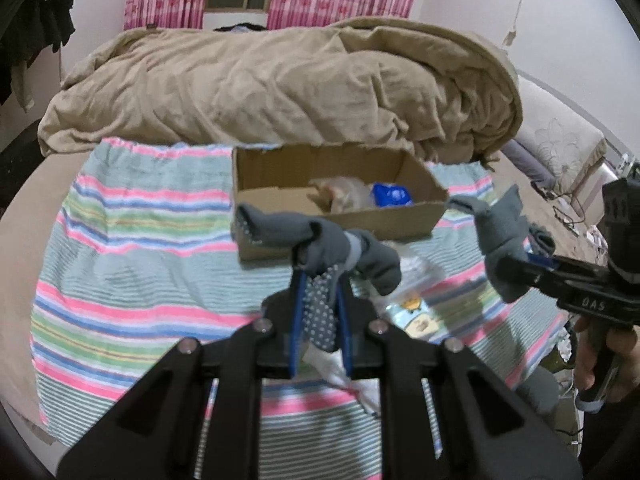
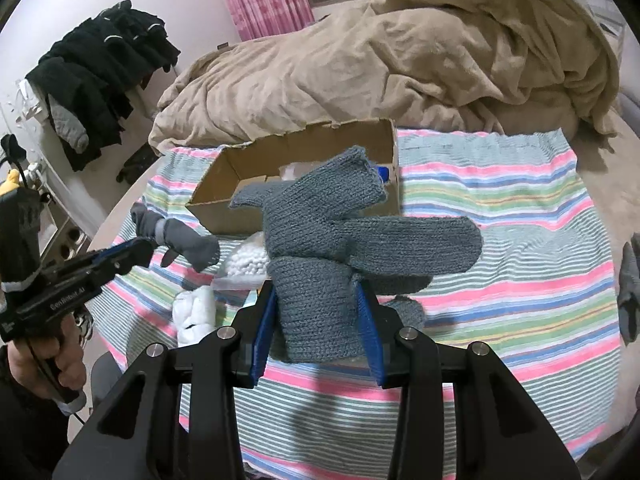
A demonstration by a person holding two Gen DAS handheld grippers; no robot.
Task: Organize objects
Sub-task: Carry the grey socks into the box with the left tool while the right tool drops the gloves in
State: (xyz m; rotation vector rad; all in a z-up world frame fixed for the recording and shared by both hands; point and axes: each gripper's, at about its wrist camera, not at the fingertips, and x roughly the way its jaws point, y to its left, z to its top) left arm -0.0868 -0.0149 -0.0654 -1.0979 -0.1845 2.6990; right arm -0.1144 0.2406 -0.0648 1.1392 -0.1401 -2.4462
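Note:
My left gripper [image 1: 320, 280] is shut on dark grey dotted socks [image 1: 320, 240], held above the striped cloth [image 1: 140, 280] in front of the cardboard box [image 1: 340, 216]. It also shows in the right wrist view [image 2: 140, 254] with the socks [image 2: 180, 240]. My right gripper [image 2: 316, 292] is shut on grey knit mittens [image 2: 340, 232], held above the cloth near the box [image 2: 304, 152]. In the left wrist view the right gripper [image 1: 516, 260] holds the mittens [image 1: 500, 232] at the right. The box holds a blue item [image 1: 392, 194] and a pale bag.
A tan duvet [image 1: 280, 80] lies piled behind the box. A clear packet [image 1: 412, 312] and white bundles [image 2: 196, 312] lie on the cloth. Another grey knit piece [image 2: 628, 288] lies at the right edge. Dark clothes [image 2: 100, 80] hang at the left.

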